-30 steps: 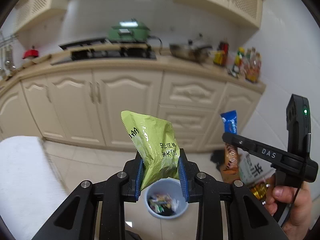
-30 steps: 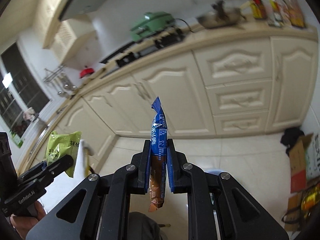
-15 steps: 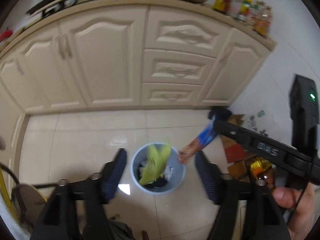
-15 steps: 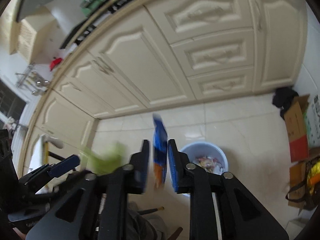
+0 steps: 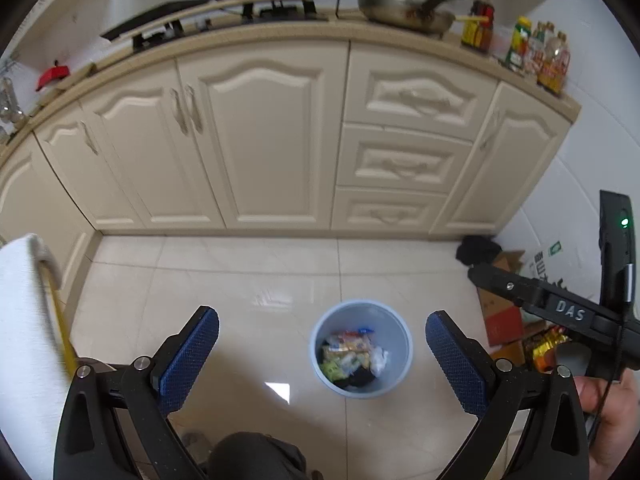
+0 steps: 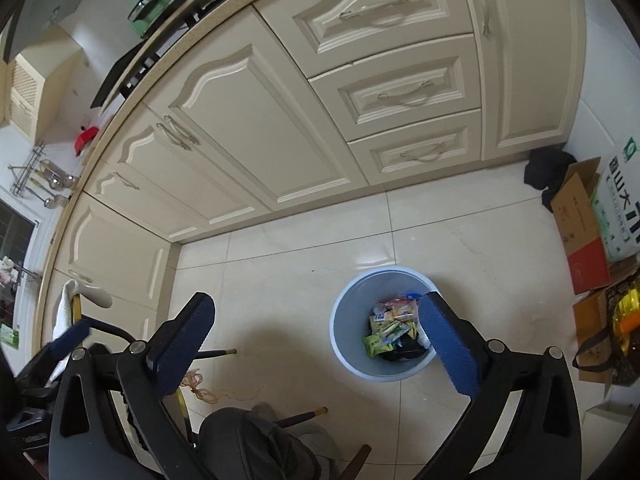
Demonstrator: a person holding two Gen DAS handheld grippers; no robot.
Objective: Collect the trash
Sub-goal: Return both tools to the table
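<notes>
The trash [image 5: 352,354], a heap of snack wrappers, lies inside the pale blue bin [image 5: 405,332] that stands on the tiled floor [image 5: 248,272], well clear of the cabinet fronts [image 5: 264,140] along the floor's far edge. Your left gripper [image 5: 322,354] hangs above the bin with its jaws just sprung to their widest; nothing sits between the blue pads [image 5: 190,360], and the green packet they carried a second ago is gone from them, a green wrapper now showing among the heap. Your right gripper [image 6: 316,346] is likewise freshly opened to full width and empty, its right pad overlapping the bin's rim in the right wrist view, the blue-and-orange wrapper it pinched no longer in its jaws. The drop appears complete for both hands. To finish the step well, confirm that no wrapper clings to a pad or has landed on the tiles beside the bin, then lift both grippers straight up before swinging away, so a finger does not catch the rim and tip the light bin. Keep the jaws wide for the next pickup. Boxes and bags [image 6: 580,240] crowd the floor's right edge.
</notes>
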